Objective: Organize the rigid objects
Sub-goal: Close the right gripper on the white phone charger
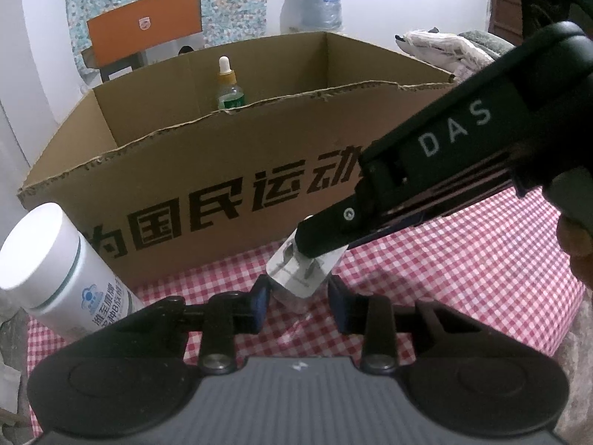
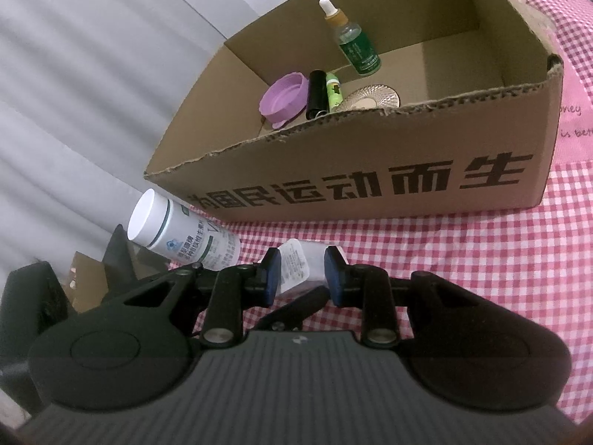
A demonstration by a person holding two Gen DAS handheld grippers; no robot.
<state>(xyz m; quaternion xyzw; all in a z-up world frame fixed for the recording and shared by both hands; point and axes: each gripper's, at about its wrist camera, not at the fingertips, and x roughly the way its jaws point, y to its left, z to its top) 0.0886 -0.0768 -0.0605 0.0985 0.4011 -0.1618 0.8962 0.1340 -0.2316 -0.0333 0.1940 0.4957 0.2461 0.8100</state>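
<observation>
The white charger (image 1: 296, 278) was clamped by both hand-held grippers, left (image 1: 298, 306) and right (image 2: 302, 276), for transfer into the near cardboard box (image 2: 370, 193)

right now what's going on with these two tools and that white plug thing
A person is sorting small items into a cardboard box on a checked cloth. Both tools are on the white plug adapter in front of the box: the right tool grips it, and the left tool sits around its lower end. A white pill bottle waits outside. Inside are a dropper bottle, a purple lid, a black tube, a green tube and a glass dish.
</observation>
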